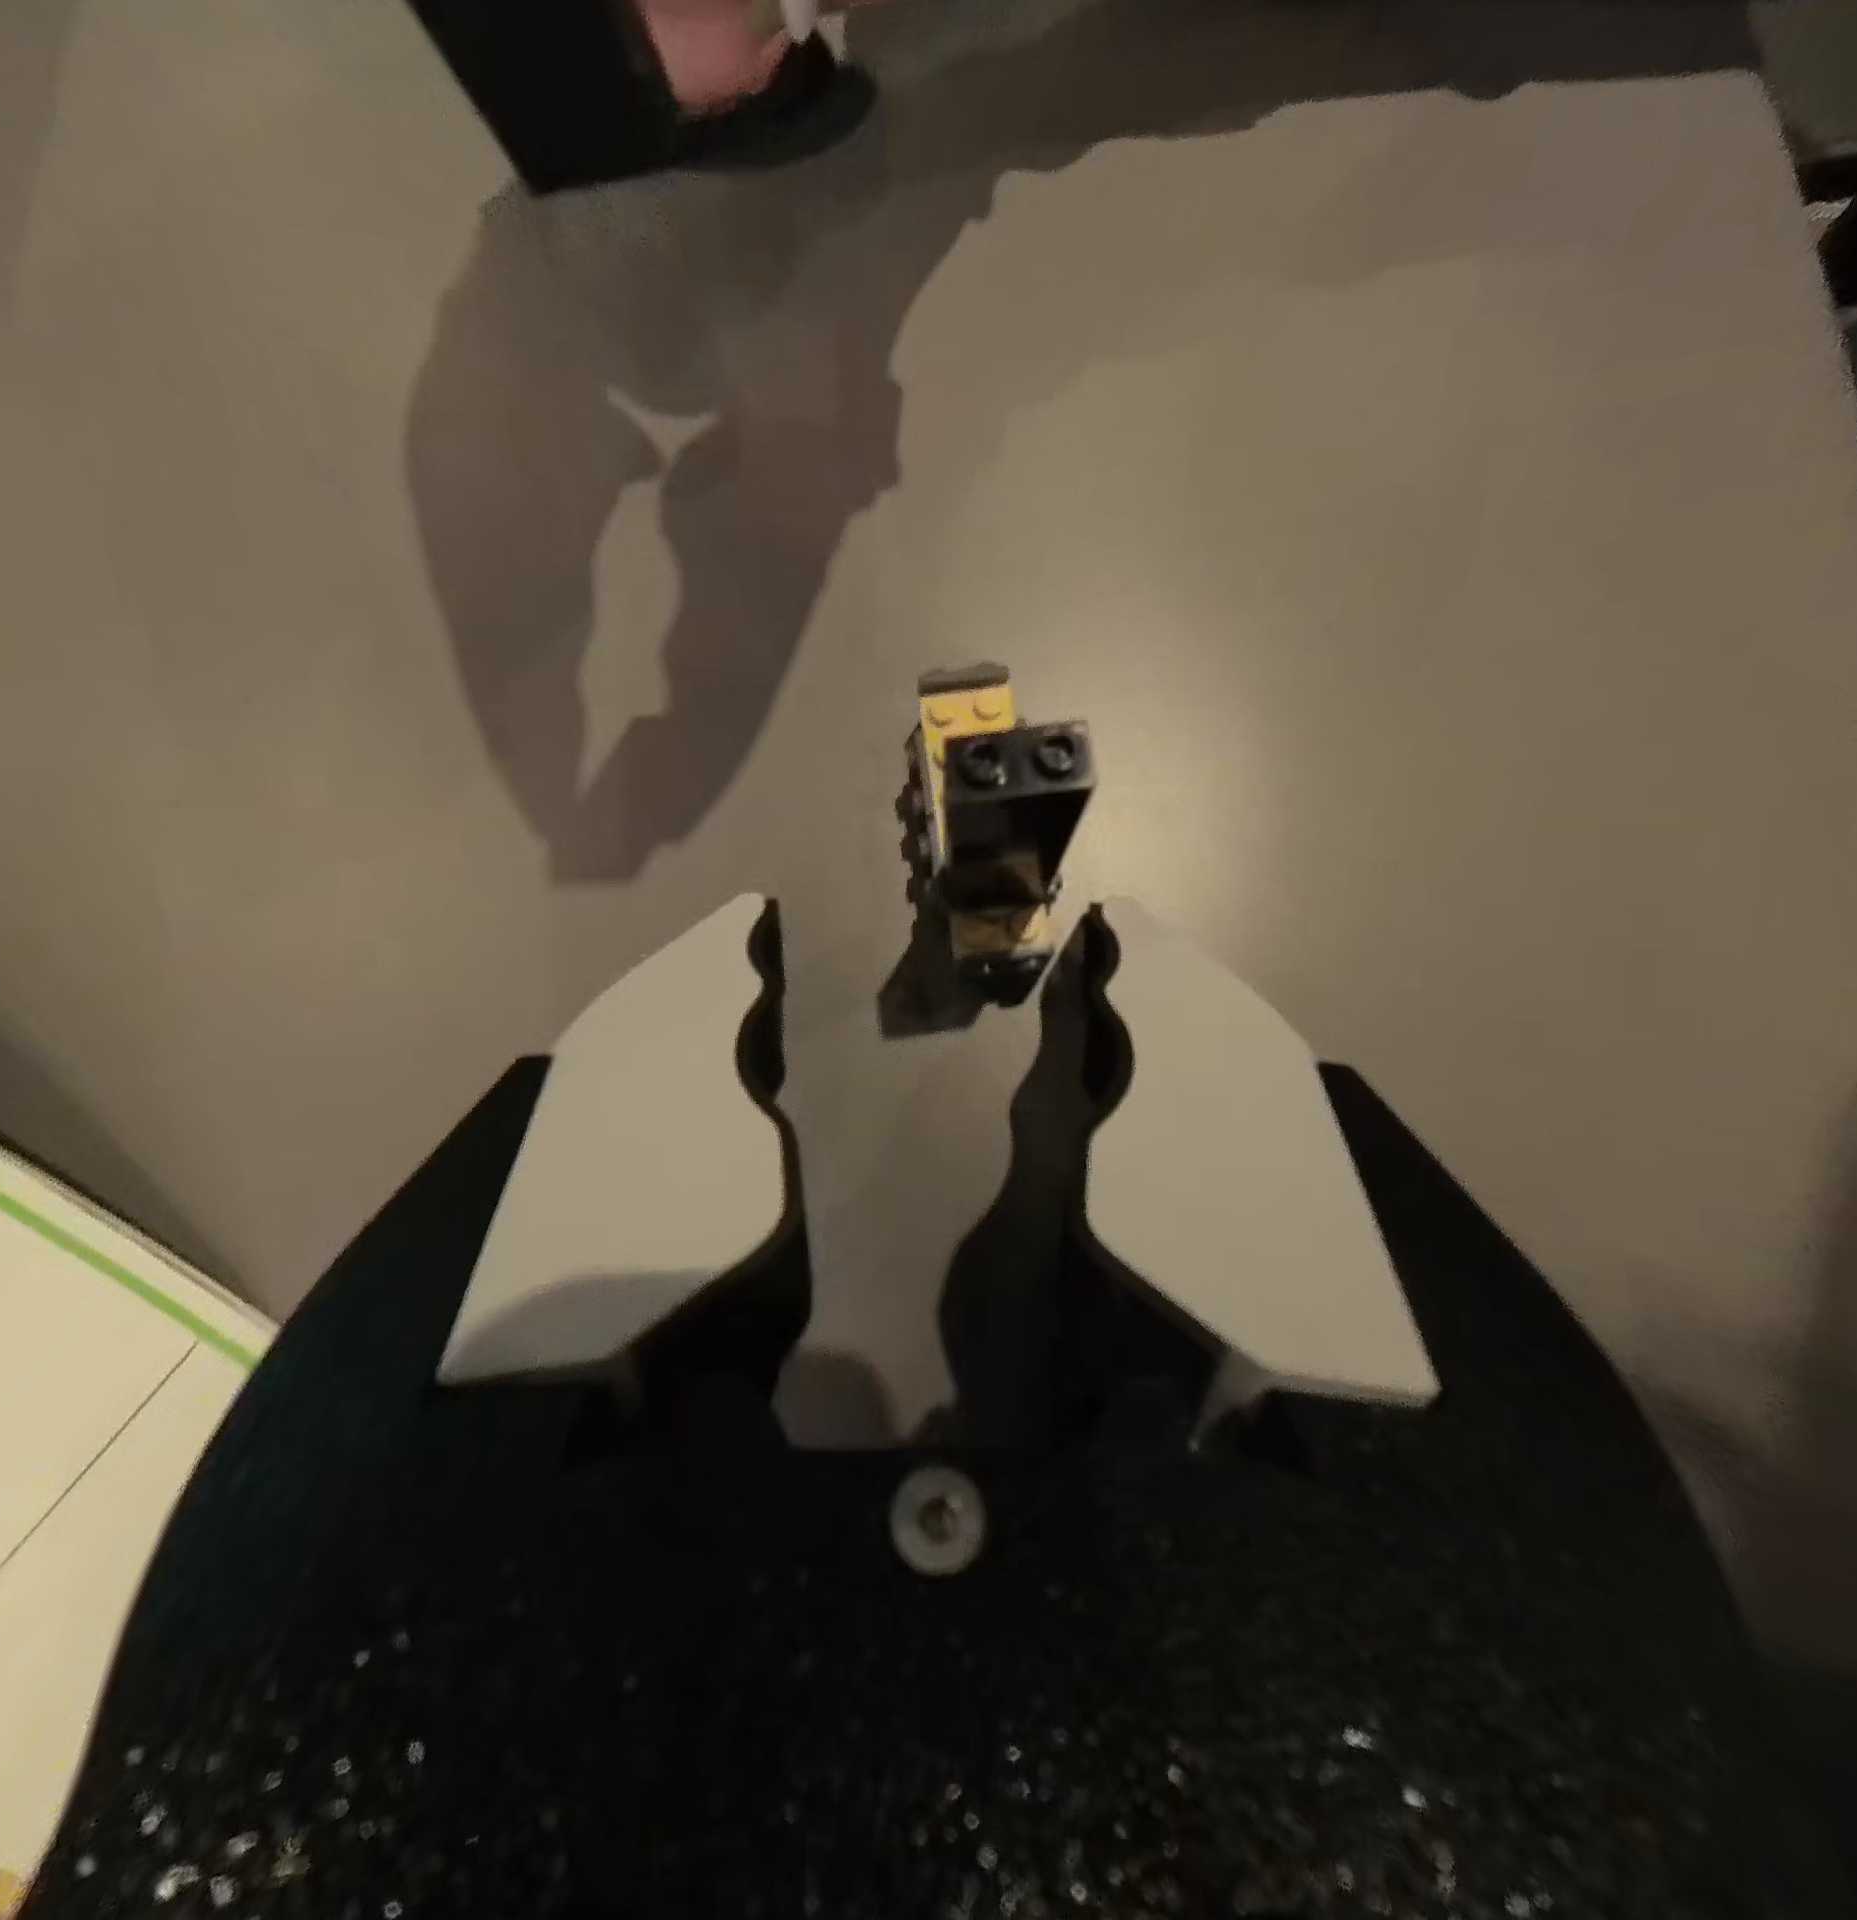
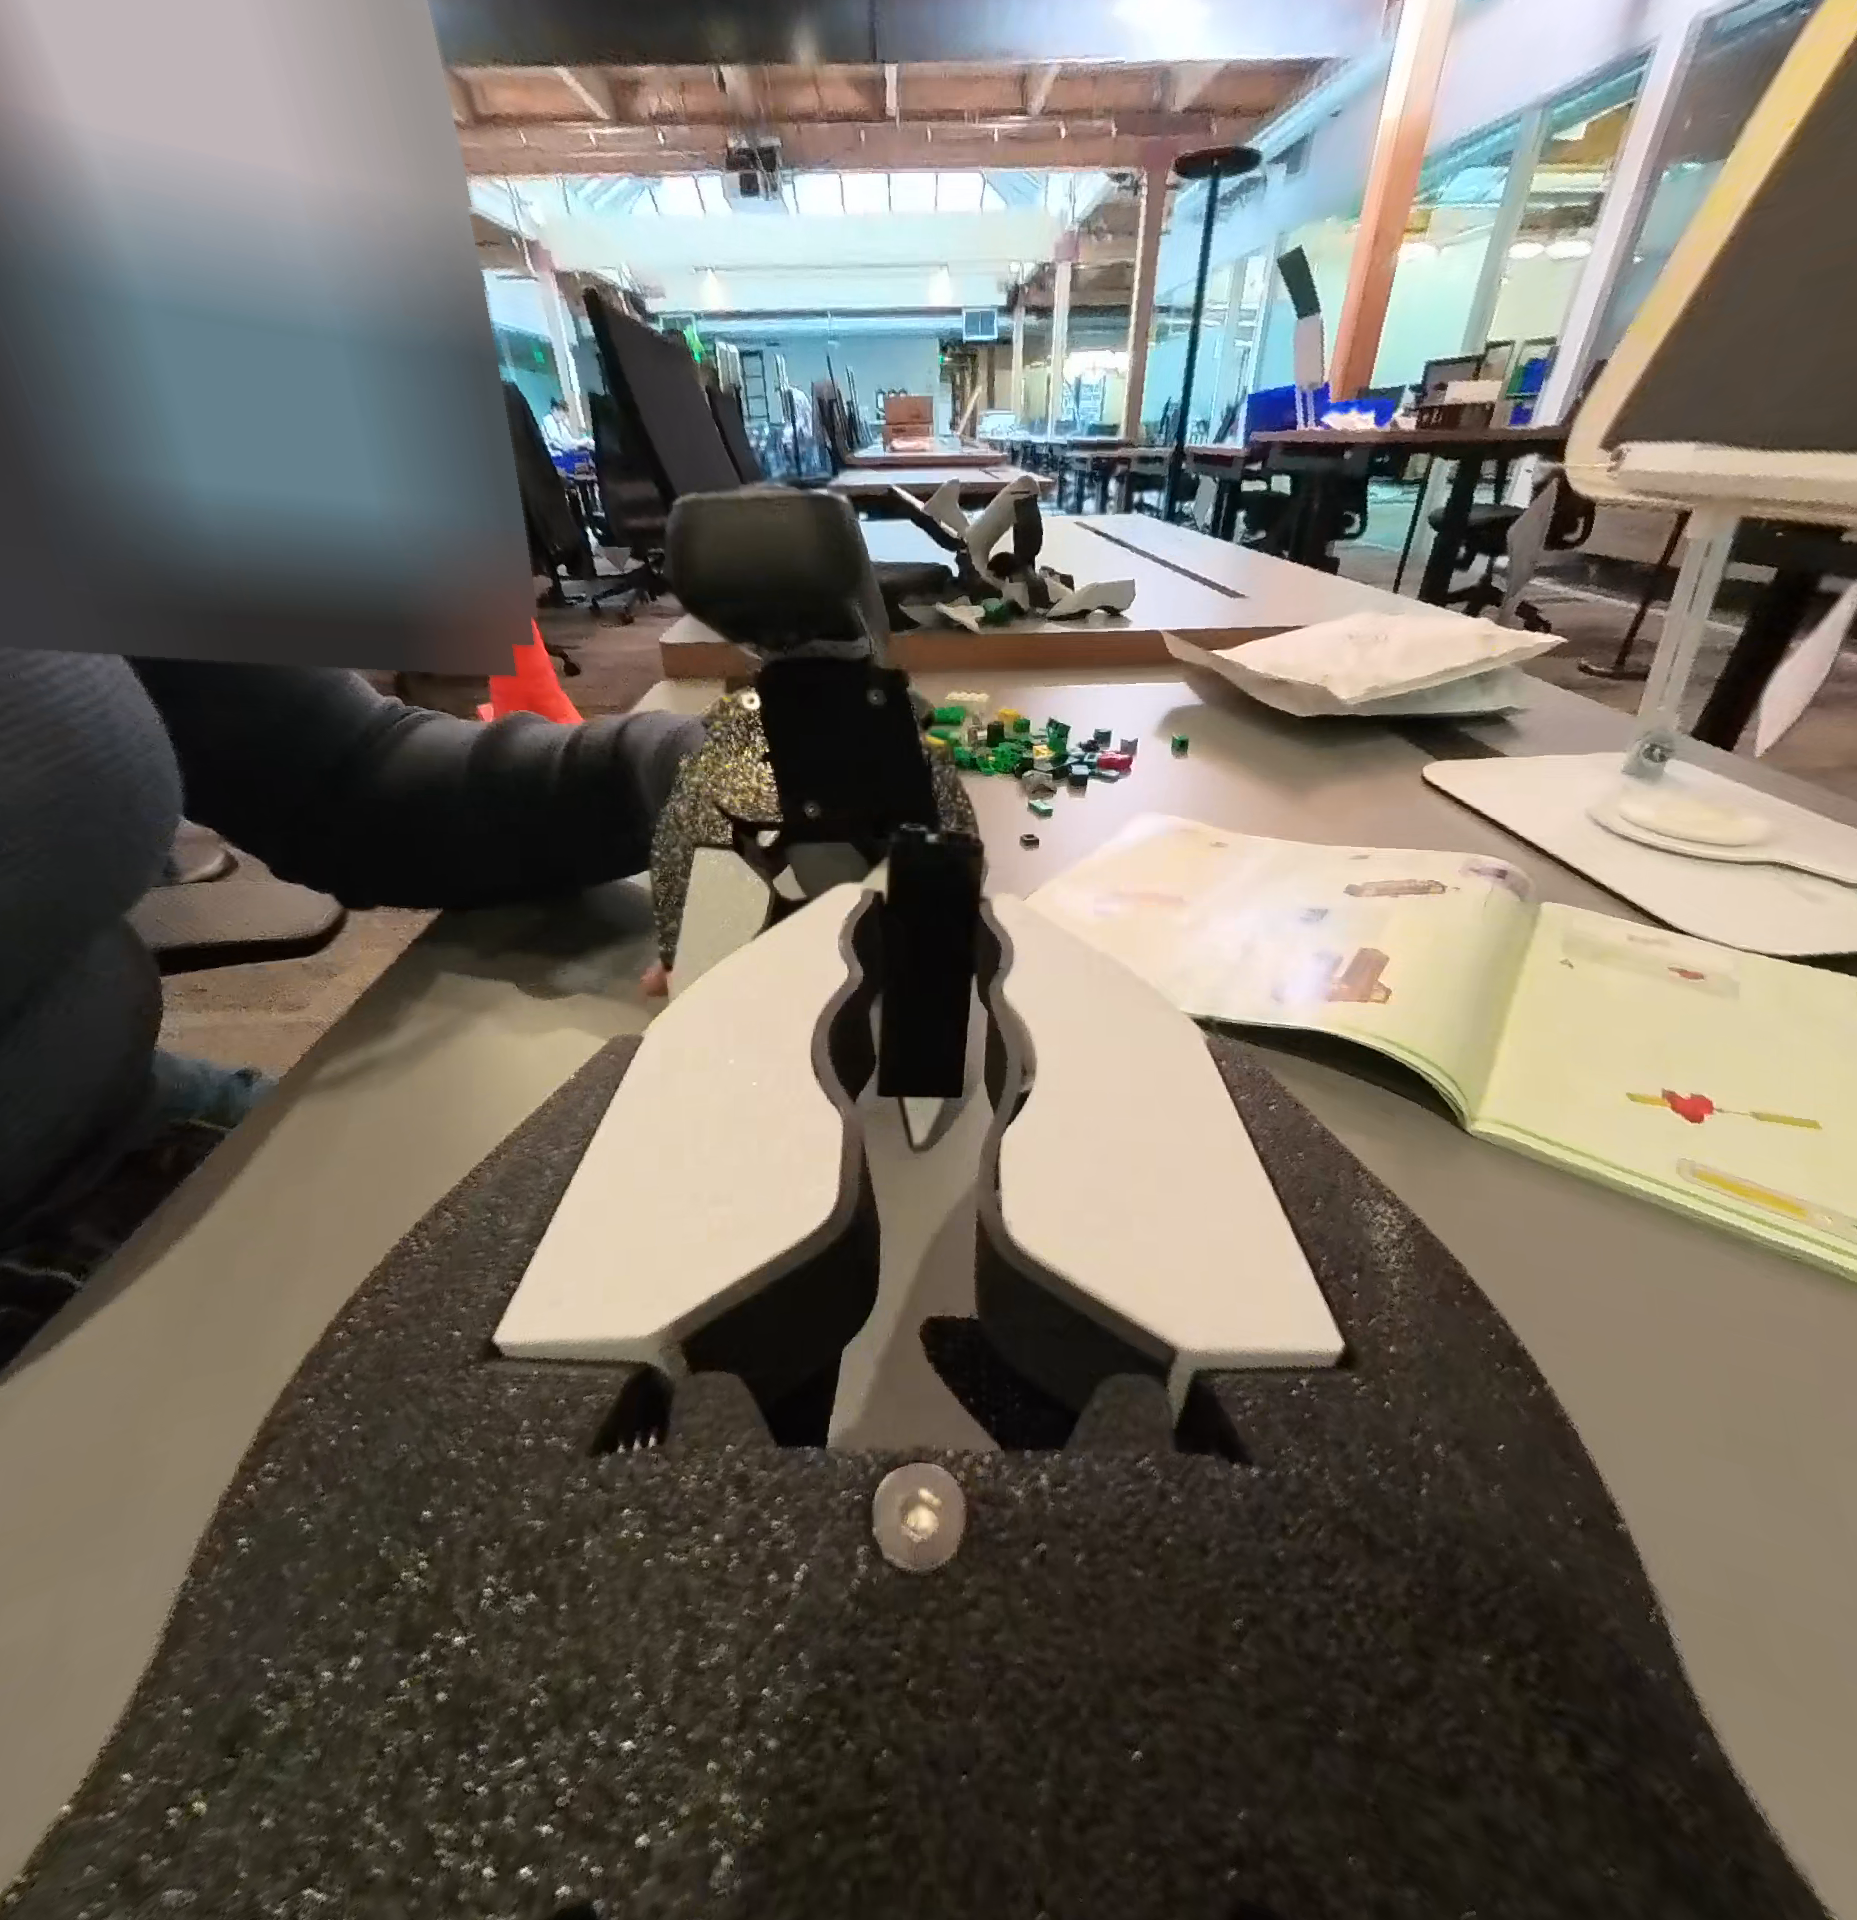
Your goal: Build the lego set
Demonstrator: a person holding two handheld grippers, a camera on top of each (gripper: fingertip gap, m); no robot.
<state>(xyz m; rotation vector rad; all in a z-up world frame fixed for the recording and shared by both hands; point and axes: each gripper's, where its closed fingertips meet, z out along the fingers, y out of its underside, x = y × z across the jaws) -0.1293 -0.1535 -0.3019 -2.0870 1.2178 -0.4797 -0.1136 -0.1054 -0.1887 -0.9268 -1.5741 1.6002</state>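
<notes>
In the left wrist view, a small black and yellow lego assembly (image 1: 991,831) stands on the grey table (image 1: 1371,623). It is just beyond my left gripper (image 1: 929,930) and nearer the right finger. My left gripper is open and empty, and nothing touches the assembly. In the right wrist view, my right gripper (image 2: 926,920) is shut on a long black lego piece (image 2: 924,997) that stands upright between the fingers above the table. The left gripper (image 2: 799,748) shows beyond it, pointing down, held by a person's dark-sleeved arm (image 2: 404,779).
Several loose lego pieces (image 2: 1028,743) lie scattered at the back of the table. An open instruction booklet (image 2: 1475,997) lies to the right, with a white stand base (image 2: 1547,831) and a plastic bag (image 2: 1360,665) behind it. White paper (image 1: 62,1382) lies at the lower left.
</notes>
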